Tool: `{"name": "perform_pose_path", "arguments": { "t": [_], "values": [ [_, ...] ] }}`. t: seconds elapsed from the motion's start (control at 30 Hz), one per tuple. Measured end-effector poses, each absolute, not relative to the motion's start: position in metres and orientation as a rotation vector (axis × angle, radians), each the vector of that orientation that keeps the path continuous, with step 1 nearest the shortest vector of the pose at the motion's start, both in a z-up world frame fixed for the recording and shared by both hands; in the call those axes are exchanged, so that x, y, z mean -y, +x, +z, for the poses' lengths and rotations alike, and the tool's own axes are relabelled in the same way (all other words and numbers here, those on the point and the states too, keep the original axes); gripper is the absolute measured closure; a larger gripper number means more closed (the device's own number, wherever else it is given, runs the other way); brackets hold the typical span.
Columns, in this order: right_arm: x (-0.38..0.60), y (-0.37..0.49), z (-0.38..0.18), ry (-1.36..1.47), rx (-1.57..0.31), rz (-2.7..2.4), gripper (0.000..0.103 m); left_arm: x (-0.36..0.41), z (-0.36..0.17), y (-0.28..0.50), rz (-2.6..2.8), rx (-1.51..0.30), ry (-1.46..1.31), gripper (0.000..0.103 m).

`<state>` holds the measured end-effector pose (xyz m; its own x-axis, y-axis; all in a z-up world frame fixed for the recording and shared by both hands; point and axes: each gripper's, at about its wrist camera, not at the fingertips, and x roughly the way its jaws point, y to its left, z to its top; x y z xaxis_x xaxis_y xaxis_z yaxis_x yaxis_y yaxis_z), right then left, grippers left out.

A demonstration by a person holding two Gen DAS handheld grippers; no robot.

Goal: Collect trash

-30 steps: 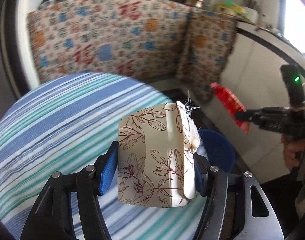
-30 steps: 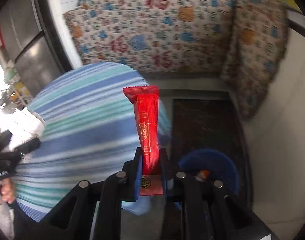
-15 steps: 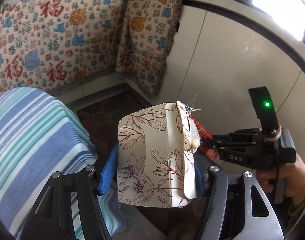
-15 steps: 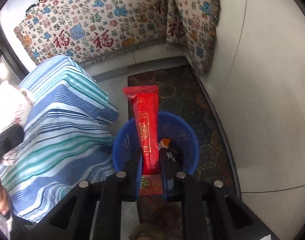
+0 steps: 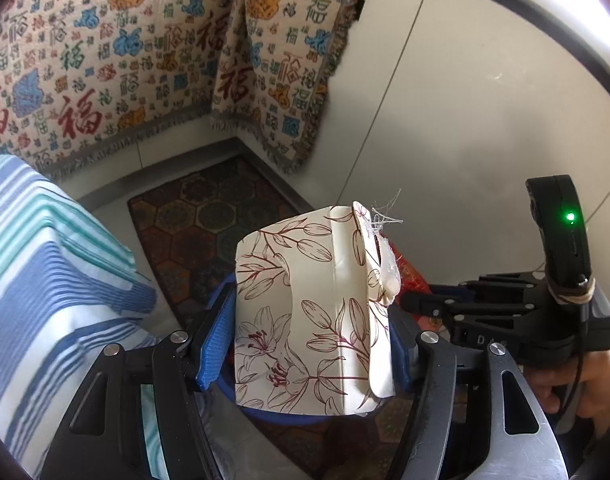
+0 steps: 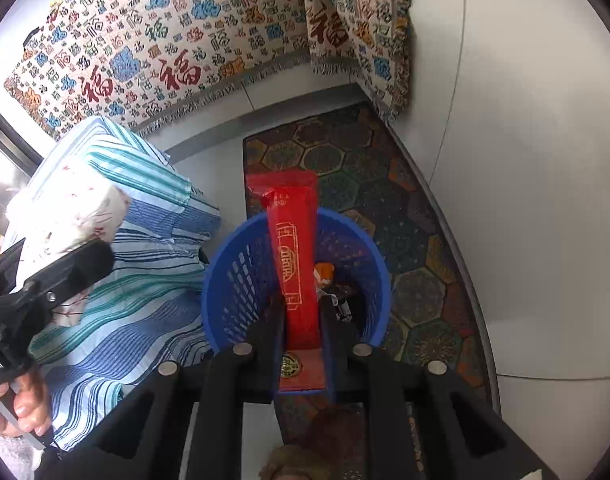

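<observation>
My left gripper (image 5: 305,320) is shut on a crushed floral paper carton (image 5: 309,312) with white fluff at its top. It shows at the left in the right wrist view (image 6: 69,208). My right gripper (image 6: 301,320) is shut on a long red snack wrapper (image 6: 295,252), held over the blue plastic basket (image 6: 233,276) on the floor. The basket holds some small trash with an orange bit (image 6: 325,272). In the left wrist view the basket rim (image 5: 305,418) peeks below the carton and the right gripper (image 5: 409,302) is at the right.
A table with a blue striped cloth (image 6: 145,280) stands left of the basket. A hexagon-patterned mat (image 6: 385,208) lies under the basket. A patterned cloth (image 5: 125,60) hangs on the back counter. White cabinet panels (image 6: 525,160) close the right side.
Both grippers have swung from over the table toward the floor corner. The red wrapper has come over the basket, and the carton now hangs near it.
</observation>
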<state>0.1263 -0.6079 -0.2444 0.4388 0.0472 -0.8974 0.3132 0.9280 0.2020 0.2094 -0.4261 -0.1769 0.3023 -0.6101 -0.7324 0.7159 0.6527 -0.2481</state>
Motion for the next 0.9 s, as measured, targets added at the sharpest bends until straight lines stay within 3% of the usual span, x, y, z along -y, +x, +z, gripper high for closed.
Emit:
{"name": "perform_pose_path", "arguments": {
  "t": [0.07,0.1,0.13,0.2,0.27,0.33,0.57,0.73,0.9],
  "values": [
    [0.609,0.132,-0.251,0.361,-1.108,-0.15,0.084,0.437,-0.186,0.214,-0.881,-0.918,0.14,0.03],
    [0.609,0.134,-0.254,0.359,-1.108,-0.148,0.073,0.44,-0.187,0.215,-0.885,-0.924,0.144,0.018],
    [0.609,0.134,-0.256,0.36,-1.108,-0.152,0.052,0.442,-0.189,0.217,-0.886,-0.925,0.145,0.014],
    [0.611,0.133,-0.256,0.36,-1.097,-0.155,0.037,0.444,-0.189,0.219,-0.878,-0.904,0.143,0.013],
    [0.611,0.13,-0.25,0.338,-1.08,-0.162,0.036,0.442,-0.184,0.219,-0.859,-0.889,0.153,0.013],
    [0.613,0.124,-0.241,0.324,-1.056,-0.201,0.022,0.437,-0.177,0.215,-0.829,-0.866,0.154,0.013],
    [0.587,0.061,-0.176,0.282,-0.912,-0.358,0.013,0.396,-0.11,0.145,-0.823,-0.703,0.186,0.0],
    [0.521,-0.002,-0.135,0.193,-0.828,-0.413,0.0,0.349,-0.094,0.092,-0.774,-0.693,0.279,0.0],
    [0.466,-0.045,-0.123,0.185,-0.817,-0.443,0.0,0.322,-0.088,0.061,-0.62,-0.692,0.348,0.0]
  ]
}}
